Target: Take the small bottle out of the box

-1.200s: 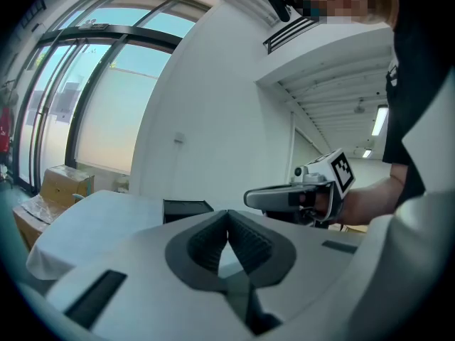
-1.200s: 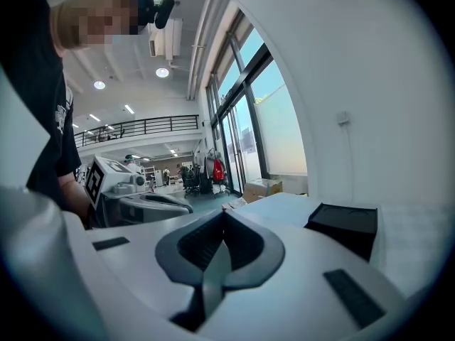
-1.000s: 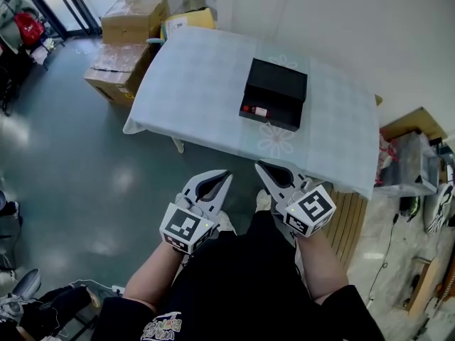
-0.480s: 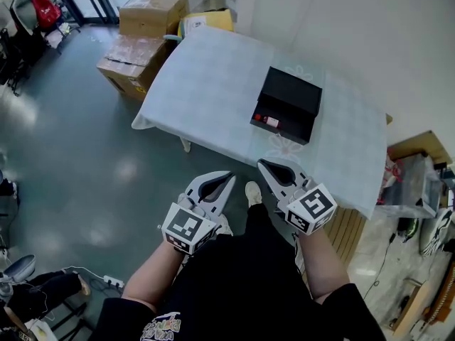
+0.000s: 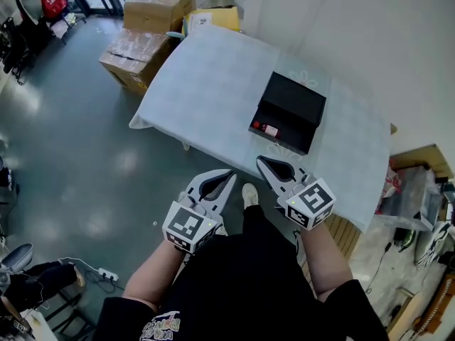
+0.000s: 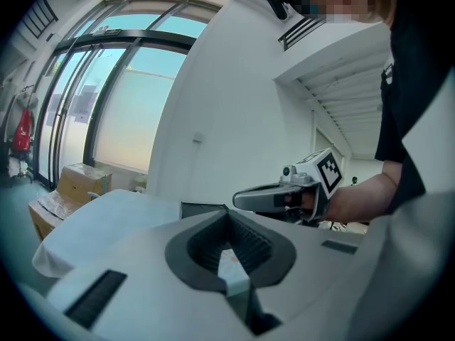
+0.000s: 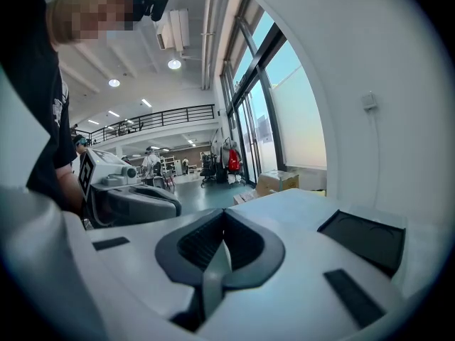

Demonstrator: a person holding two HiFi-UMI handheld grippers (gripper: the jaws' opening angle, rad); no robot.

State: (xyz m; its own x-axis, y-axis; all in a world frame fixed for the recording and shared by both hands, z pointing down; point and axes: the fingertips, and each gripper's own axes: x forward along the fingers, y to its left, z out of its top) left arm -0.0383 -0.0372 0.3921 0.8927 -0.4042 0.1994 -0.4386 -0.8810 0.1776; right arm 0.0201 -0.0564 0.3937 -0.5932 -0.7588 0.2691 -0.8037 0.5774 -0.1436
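Observation:
A black box (image 5: 291, 105) lies open on the table's pale checked cloth (image 5: 206, 84), toward its right half. Inside the box, by its near wall, lies the small bottle (image 5: 266, 128) with a red cap and a white label. Both grippers are held low in front of the person's body, short of the table's near edge. My left gripper (image 5: 229, 174) is shut and holds nothing. My right gripper (image 5: 260, 160) is shut too, also holding nothing, and points toward the box. The right gripper view shows the box (image 7: 362, 236) ahead on the right.
Two cardboard boxes (image 5: 142, 45) and a yellow carton (image 5: 213, 16) stand on the floor beyond the table's left end. A wall runs along the far right side. Wooden slats (image 5: 348, 226) and clutter (image 5: 412, 190) sit to the right. Grey floor (image 5: 85, 141) spreads to the left.
The view has shifted a little and the table with the box sits slightly nearer. Both grippers stay shut, held side by side as before.

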